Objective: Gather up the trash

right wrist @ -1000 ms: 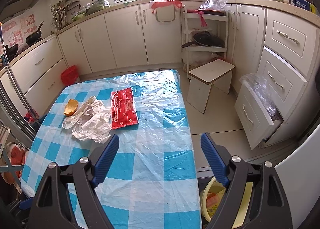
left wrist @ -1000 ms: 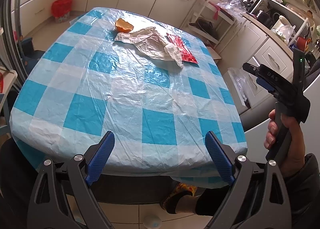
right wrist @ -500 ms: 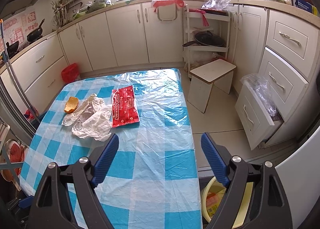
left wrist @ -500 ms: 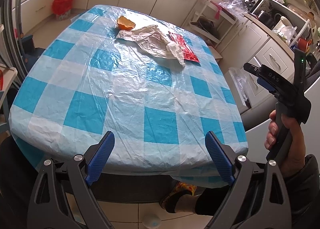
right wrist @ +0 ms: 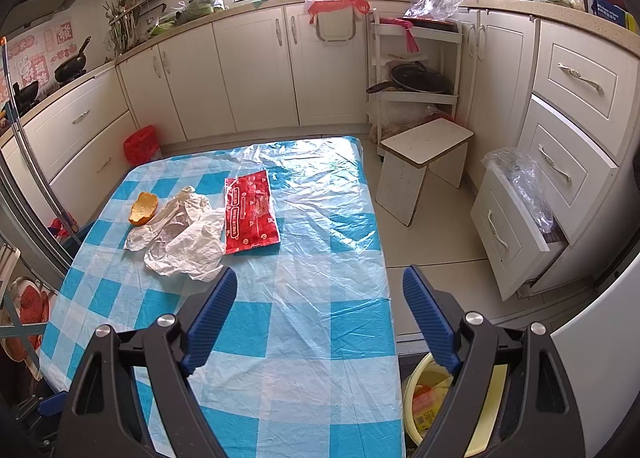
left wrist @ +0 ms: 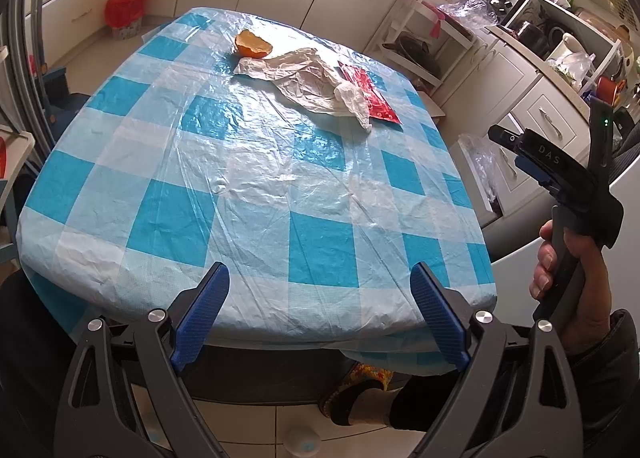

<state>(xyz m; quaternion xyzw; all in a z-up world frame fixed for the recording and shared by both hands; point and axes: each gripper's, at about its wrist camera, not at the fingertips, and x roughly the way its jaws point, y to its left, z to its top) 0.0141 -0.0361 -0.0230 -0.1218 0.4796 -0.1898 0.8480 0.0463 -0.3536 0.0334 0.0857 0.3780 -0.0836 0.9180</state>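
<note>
On the blue-checked table (left wrist: pixel 256 185) (right wrist: pixel 304 338) lie an orange peel (left wrist: pixel 253 44) (right wrist: pixel 143 208), a crumpled white plastic bag (left wrist: pixel 316 83) (right wrist: pixel 186 236) and a flat red wrapper (left wrist: pixel 370 93) (right wrist: pixel 250 213), grouped at the far end. My left gripper (left wrist: pixel 320 310) is open and empty over the near table edge. My right gripper (right wrist: pixel 320 318) is open and empty above the table's right side; it also shows in the left wrist view (left wrist: pixel 560 177), held in a hand.
A yellow basin (right wrist: pixel 428 398) with scraps sits on the floor right of the table. A white stool (right wrist: pixel 424 153), an open drawer (right wrist: pixel 516 225) with a plastic bag, a red-lined bin (left wrist: pixel 125 11) and cabinets surround the table.
Both cameras have shifted slightly; the trash sits a little nearer in the right wrist view. Nothing was grasped or moved on the table.
</note>
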